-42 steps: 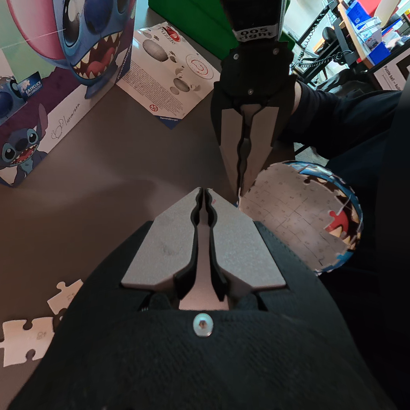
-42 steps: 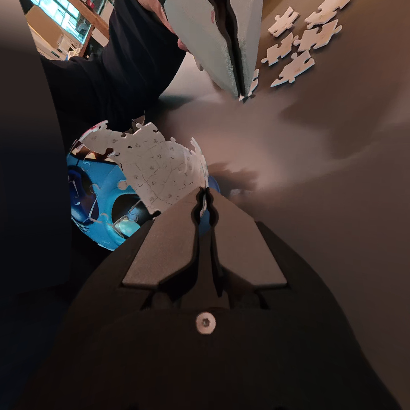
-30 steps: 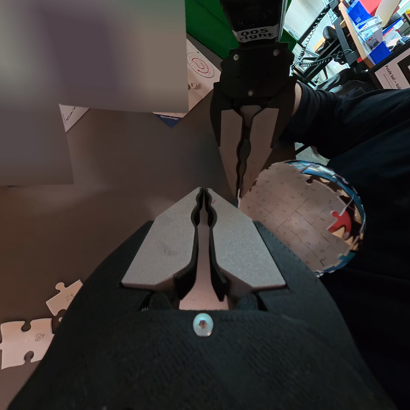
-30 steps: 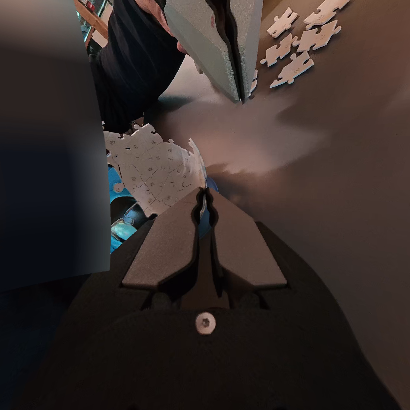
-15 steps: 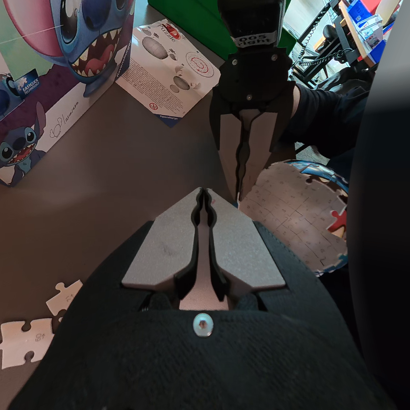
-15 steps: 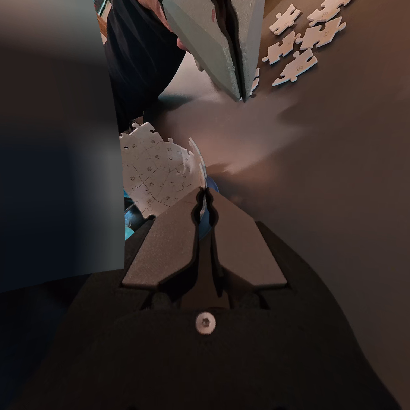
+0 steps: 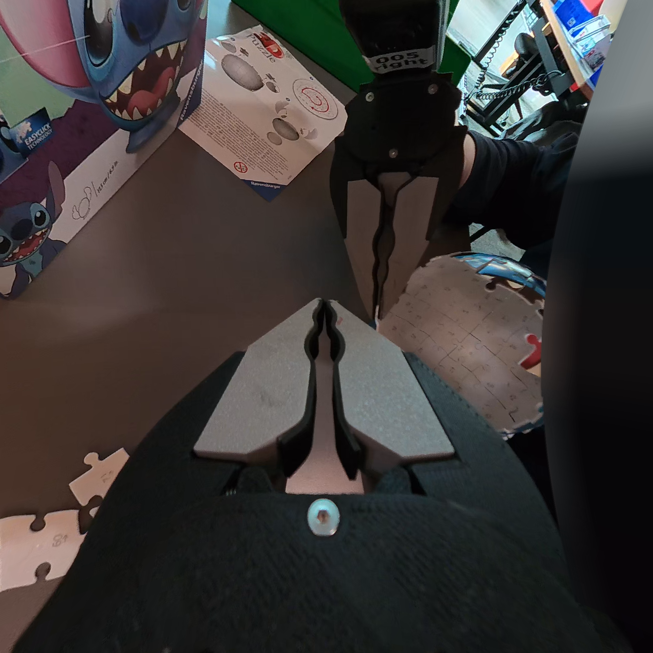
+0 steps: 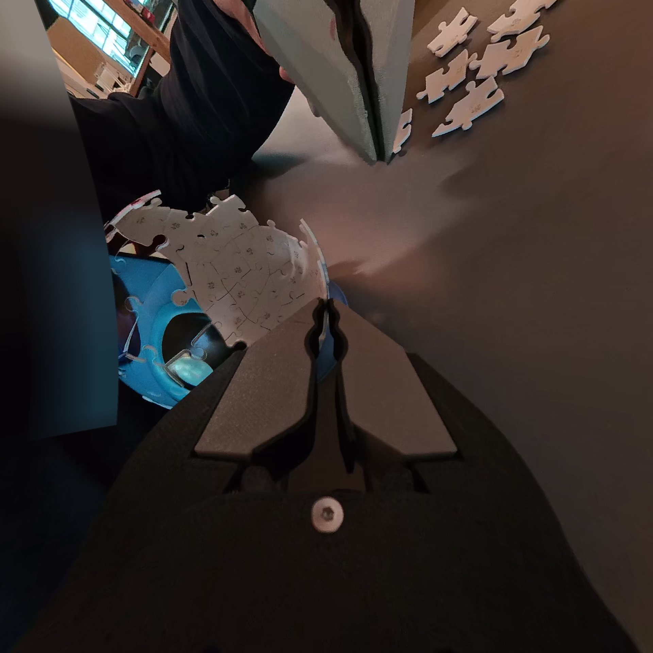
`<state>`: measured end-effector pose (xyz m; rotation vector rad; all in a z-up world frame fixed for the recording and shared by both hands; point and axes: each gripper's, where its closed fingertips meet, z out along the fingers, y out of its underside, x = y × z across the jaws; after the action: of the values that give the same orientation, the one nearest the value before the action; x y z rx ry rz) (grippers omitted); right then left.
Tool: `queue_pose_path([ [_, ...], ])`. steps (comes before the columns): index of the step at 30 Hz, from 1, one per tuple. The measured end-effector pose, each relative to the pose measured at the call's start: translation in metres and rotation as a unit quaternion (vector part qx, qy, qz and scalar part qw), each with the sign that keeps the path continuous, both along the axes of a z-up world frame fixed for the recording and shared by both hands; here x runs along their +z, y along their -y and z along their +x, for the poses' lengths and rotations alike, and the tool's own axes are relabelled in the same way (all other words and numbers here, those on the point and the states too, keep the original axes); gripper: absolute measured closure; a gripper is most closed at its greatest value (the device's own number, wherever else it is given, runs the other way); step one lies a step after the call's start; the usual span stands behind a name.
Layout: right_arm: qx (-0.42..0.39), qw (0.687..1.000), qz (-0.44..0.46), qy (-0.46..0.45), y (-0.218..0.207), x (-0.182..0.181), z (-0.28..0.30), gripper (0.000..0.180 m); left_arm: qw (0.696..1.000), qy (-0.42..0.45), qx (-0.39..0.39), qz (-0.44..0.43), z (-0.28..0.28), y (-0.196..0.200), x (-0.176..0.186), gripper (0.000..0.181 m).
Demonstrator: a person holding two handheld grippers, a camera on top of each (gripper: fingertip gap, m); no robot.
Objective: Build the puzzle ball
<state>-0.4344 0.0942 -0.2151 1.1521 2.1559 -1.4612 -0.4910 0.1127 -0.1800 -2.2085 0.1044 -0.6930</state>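
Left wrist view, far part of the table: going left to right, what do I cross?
Puzzle box → instruction leaflet → right gripper, shut on the rim of the puzzle ball → half-built puzzle ball, white inner side showing.

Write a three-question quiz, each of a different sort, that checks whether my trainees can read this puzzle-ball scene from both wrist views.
1. True or false: the right gripper has its fingers shut on the rim of the puzzle ball.
2. Multiple choice: the loose puzzle pieces lie A) inside the ball, B) white side up on the table, C) on the puzzle box.
3. Fill in: the left gripper is shut and holds ____.

Key: 1 true; 2 B; 3 nothing.
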Motion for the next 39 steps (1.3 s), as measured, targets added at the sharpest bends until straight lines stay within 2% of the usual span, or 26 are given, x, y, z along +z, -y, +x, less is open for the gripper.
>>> queue_pose_path([
  [14, -0.006, 1.0, 0.0, -0.011, -0.001, 0.004, 0.001, 0.18, 1.0, -0.009, -0.018, -0.005, 0.005, 0.005, 0.001, 0.181],
  [20, -0.013, 1.0, 0.005, -0.021, -0.004, 0.007, 0.003, 0.18, 0.998, -0.038, -0.04, -0.024, 0.005, 0.023, 0.003, 0.172],
  [28, -0.013, 1.0, 0.016, -0.015, -0.001, 0.004, 0.002, 0.18, 0.997, -0.017, -0.061, -0.044, 0.018, 0.027, -0.002, 0.153],
  [39, -0.011, 1.0, 0.02, -0.007, 0.001, 0.0, 0.003, 0.18, 0.993, -0.024, -0.086, -0.074, 0.031, 0.026, -0.01, 0.153],
])
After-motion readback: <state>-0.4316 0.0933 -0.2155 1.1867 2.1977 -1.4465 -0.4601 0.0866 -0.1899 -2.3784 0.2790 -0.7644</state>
